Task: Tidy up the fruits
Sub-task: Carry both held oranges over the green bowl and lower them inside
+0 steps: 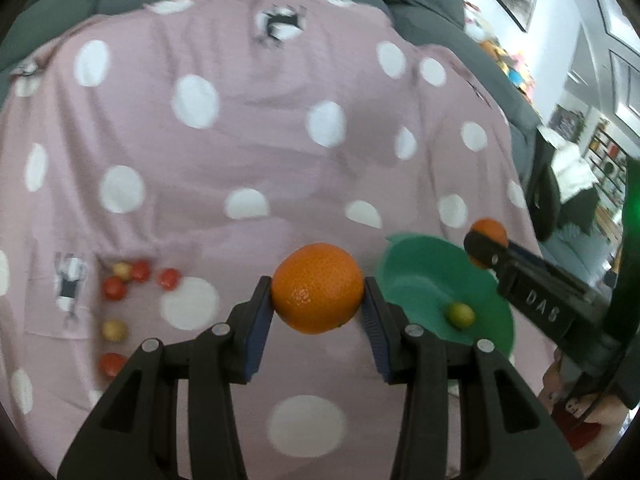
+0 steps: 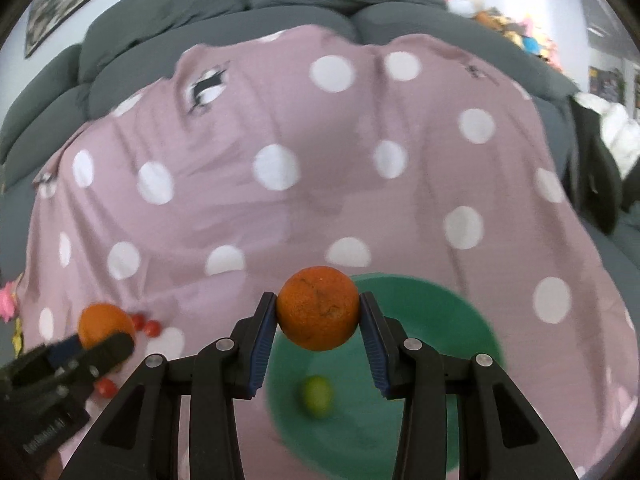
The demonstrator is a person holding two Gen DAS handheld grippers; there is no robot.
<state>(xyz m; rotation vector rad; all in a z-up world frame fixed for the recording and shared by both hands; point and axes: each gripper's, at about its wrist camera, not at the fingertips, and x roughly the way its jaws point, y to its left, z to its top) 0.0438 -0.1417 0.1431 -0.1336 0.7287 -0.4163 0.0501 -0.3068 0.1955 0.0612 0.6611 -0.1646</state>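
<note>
My left gripper (image 1: 318,298) is shut on an orange (image 1: 318,286) and holds it above the pink dotted cloth, just left of the green bowl (image 1: 424,280). My right gripper (image 2: 319,320) is shut on a second orange (image 2: 318,314) over the green bowl's (image 2: 440,320) near-left rim. A small green lime (image 2: 317,396) lies in the bowl; it also shows in the left wrist view (image 1: 460,314). The right gripper with its orange (image 1: 488,232) shows in the left wrist view over the bowl's far right. The left gripper with its orange (image 2: 105,326) shows at the left of the right wrist view.
Several small red and yellow fruits (image 1: 120,284) lie on the cloth at the left, also seen in the right wrist view (image 2: 146,325). The pink dotted cloth (image 1: 256,152) covers a grey sofa (image 2: 248,12). Shelves and clutter stand at the far right (image 1: 600,152).
</note>
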